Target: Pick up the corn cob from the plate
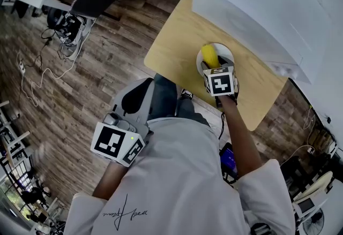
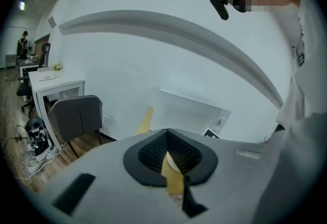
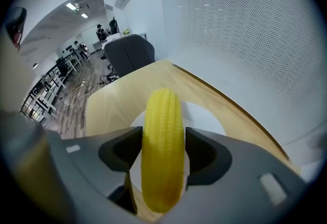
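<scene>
Yellow ridged corn cob [image 3: 162, 116] lies on the round white plate [image 3: 204, 116], straddled by the right gripper [image 3: 162, 152], jaws spread and unclamped; they should be seated lower, then closed squarely across its middle.

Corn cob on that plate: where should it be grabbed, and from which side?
Grip the corn cob around its middle, coming from above, with the jaws of the right gripper on either long flank. It lies flat on the plate, long and rounded, narrow across.
</scene>
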Tool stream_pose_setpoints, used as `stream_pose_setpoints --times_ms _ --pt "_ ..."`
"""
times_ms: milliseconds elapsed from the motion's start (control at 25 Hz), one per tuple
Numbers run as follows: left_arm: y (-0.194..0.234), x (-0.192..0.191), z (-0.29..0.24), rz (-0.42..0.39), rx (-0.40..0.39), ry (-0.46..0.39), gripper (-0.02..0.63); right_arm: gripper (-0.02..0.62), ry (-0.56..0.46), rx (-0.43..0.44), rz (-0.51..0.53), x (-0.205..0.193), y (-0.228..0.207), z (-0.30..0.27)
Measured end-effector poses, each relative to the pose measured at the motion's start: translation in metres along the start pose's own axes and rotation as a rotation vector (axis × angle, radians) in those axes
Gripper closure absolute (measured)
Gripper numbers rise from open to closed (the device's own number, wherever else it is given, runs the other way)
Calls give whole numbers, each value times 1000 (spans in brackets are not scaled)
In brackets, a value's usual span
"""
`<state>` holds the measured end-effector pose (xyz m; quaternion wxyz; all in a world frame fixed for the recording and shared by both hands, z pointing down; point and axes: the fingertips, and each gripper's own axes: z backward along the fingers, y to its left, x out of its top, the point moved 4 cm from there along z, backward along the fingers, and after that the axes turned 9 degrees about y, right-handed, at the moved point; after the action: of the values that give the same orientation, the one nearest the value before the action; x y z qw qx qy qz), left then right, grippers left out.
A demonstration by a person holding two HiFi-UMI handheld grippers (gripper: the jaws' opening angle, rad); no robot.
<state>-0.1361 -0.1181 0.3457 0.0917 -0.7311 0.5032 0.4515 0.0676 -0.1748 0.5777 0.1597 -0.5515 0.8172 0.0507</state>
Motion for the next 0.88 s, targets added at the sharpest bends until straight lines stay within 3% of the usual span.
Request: stream_pose_setpoints --times_ms 880 --pt "2 -1 -2 6 -2 9 614 331 27 -30 34 2 -1 -5"
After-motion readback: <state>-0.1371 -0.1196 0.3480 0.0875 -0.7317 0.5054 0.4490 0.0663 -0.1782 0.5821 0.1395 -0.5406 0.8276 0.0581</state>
